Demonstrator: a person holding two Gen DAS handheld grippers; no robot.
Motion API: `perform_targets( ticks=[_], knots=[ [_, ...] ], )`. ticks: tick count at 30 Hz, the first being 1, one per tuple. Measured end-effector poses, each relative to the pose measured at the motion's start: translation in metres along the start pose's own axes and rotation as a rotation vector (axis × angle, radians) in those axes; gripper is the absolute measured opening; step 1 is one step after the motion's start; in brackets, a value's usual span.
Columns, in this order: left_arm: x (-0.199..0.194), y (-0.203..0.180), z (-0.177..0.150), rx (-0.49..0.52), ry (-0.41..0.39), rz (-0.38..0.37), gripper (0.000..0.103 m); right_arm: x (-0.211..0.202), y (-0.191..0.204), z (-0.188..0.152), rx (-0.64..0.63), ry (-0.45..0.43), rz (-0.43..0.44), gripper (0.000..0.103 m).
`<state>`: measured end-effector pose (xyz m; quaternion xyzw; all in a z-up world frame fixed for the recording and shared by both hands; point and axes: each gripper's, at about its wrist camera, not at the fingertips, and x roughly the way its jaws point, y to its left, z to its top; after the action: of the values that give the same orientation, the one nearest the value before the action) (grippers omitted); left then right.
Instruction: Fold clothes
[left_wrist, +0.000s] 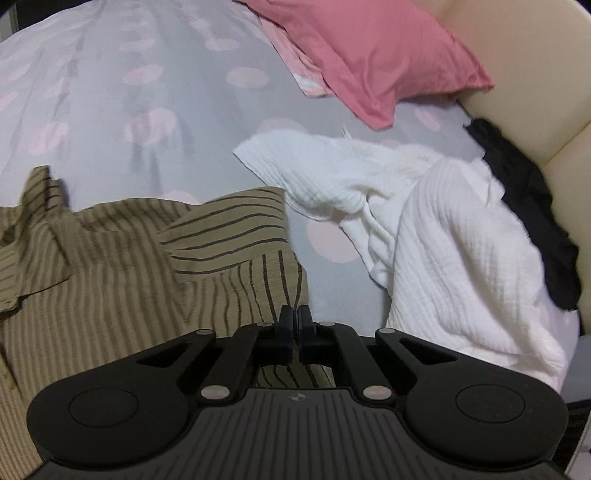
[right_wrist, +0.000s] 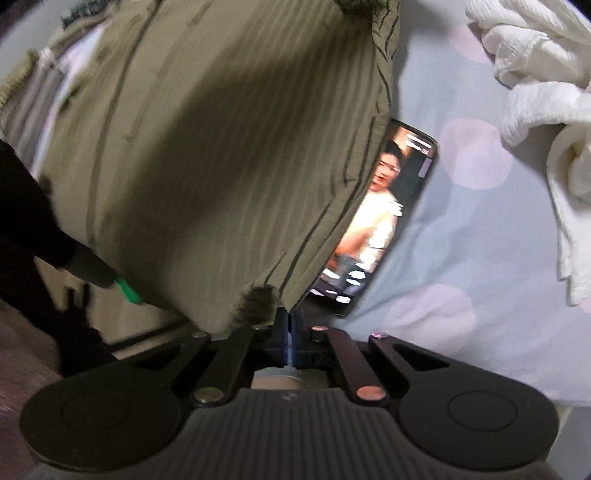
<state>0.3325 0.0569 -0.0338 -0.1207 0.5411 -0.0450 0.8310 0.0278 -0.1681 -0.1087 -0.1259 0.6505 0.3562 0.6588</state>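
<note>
**A:** Start with the left wrist view. What am I holding?

**B:** The left tool (left_wrist: 294, 314) has its jaws pressed together on an edge of the striped olive shirt (left_wrist: 122, 266). I judge the pinch is there to carry that edge while the shirt is folded. The rest of the shirt lies rumpled on the bed (left_wrist: 147, 74), with one panel doubled over itself. Just beside it, to the right, a white textured garment (left_wrist: 443, 236) sits in a heap, probably waiting its turn. A pink pillow (left_wrist: 373, 55) lies further up the bed, and something black (left_wrist: 532, 206) is wedged against the cream headboard (left_wrist: 524, 74).

**A:** Anything I can't read there?

**B:** The tool's body covers the shirt's near edge, and I can't say what the black thing is.

**A:** And the right wrist view?

**B:** The right tool (right_wrist: 290, 314) is also clamped on the shirt (right_wrist: 207, 155), at a corner, with the cloth lifted and hanging in front of the lens. I'd say both corners are raised to bring them over. A lit phone (right_wrist: 391, 221) lies on the bed (right_wrist: 461, 258), partly covered by the hanging cloth. The white garment (right_wrist: 535, 92) is well apart at upper right.

**A:** Trouble spots?

**B:** The view is blurred; the dark shape with a green tip (right_wrist: 127, 290) at left I can't identify.
</note>
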Motion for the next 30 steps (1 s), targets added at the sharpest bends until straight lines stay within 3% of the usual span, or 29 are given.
perform_targets(
  ticks=[7, 18, 22, 26, 30],
  knots=[
    [-0.044, 0.045, -0.006, -0.037, -0.058, -0.074, 0.001, -0.027, 0.031, 0.009, -0.056, -0.012, 0.033, 0.002],
    [-0.094, 0.164, -0.042, -0.206, -0.189, -0.221, 0.0, -0.008, 0.124, 0.056, -0.227, 0.02, 0.138, 0.002],
    [-0.091, 0.214, -0.07, -0.294, -0.207, -0.273, 0.0, 0.011, 0.147, 0.07, -0.275, 0.055, 0.176, 0.002],
    [-0.078, 0.258, -0.095, -0.412, -0.236, -0.288, 0.0, 0.033, 0.159, 0.085, -0.293, 0.093, 0.207, 0.002],
    [-0.064, 0.282, -0.109, -0.464, -0.234, -0.285, 0.0, 0.05, 0.167, 0.092, -0.299, 0.134, 0.219, 0.002]
  ],
)
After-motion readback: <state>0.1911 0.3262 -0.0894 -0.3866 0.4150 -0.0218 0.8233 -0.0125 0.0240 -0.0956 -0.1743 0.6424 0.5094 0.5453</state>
